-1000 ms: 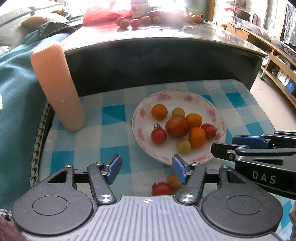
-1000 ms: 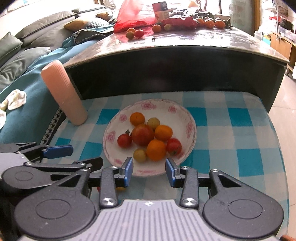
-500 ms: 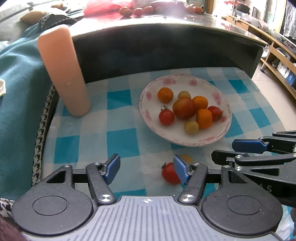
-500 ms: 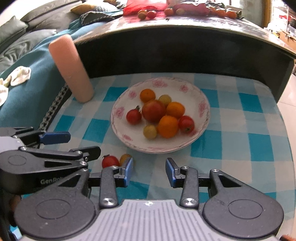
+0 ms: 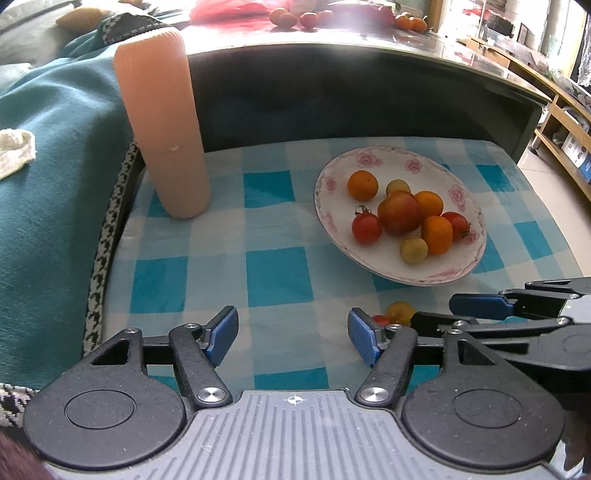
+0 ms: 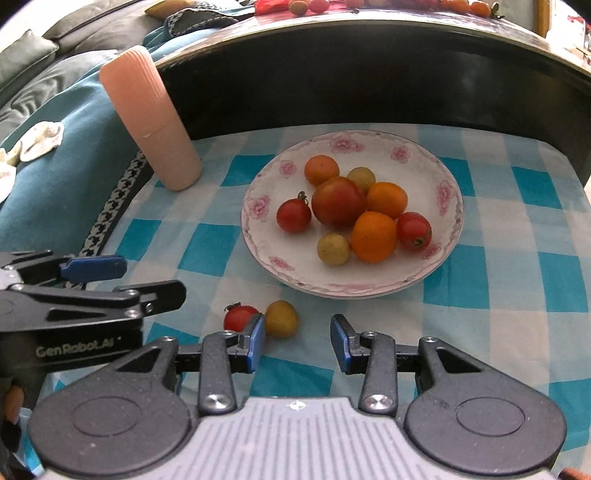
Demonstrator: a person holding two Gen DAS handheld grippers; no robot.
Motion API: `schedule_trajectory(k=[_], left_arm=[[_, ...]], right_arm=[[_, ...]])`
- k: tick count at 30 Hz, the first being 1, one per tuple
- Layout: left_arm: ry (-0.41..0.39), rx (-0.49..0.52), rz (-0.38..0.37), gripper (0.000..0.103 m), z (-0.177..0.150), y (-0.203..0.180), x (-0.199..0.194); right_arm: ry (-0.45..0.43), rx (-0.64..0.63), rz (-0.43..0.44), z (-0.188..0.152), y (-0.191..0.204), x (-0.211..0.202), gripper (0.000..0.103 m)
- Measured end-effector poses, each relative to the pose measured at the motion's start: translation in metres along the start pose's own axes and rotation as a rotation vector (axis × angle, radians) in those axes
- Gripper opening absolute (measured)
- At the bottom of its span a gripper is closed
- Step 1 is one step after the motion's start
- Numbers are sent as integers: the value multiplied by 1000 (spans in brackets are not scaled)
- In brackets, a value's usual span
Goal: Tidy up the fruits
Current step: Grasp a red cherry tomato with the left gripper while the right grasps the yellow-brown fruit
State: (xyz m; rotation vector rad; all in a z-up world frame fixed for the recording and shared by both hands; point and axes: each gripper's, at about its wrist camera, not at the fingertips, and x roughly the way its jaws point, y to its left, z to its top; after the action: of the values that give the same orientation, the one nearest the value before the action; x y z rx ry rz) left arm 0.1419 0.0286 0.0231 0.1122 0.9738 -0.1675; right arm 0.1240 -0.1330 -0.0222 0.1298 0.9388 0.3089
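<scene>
A white plate with a pink flower rim (image 5: 334, 173) (image 6: 448, 192) holds several red, orange and yellow small fruits on the blue checked cloth. In front of it two loose fruits lie on the cloth: a red cherry tomato (image 6: 239, 317) (image 5: 380, 319) and a yellow one (image 6: 281, 318) (image 5: 400, 312). My right gripper (image 6: 297, 343) is open, its left finger just in front of the red tomato. My left gripper (image 5: 291, 334) is open over bare cloth, with the loose fruits beside its right finger.
A tall ribbed peach-coloured cylinder (image 5: 162, 122) (image 6: 149, 118) stands at the cloth's back left. Behind the plate rises a dark curved table edge (image 6: 369, 74) with more fruits on top (image 5: 295, 16). A teal blanket (image 5: 55, 166) lies to the left.
Both grippers have drawn back and shifted left, so the plate sits farther away. The two loose fruits now show ahead of my right gripper's left finger.
</scene>
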Motion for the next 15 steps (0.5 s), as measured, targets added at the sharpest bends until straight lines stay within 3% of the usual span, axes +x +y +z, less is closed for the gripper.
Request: schedule_trajectory(k=[5, 15], left_arm=[[27, -28, -40, 73, -1, -1, 6], [71, 23, -94, 72, -2, -35, 25]], right_arm=[[12, 33, -9, 2, -7, 2, 53], [33, 87, -73, -1, -38, -7, 53]])
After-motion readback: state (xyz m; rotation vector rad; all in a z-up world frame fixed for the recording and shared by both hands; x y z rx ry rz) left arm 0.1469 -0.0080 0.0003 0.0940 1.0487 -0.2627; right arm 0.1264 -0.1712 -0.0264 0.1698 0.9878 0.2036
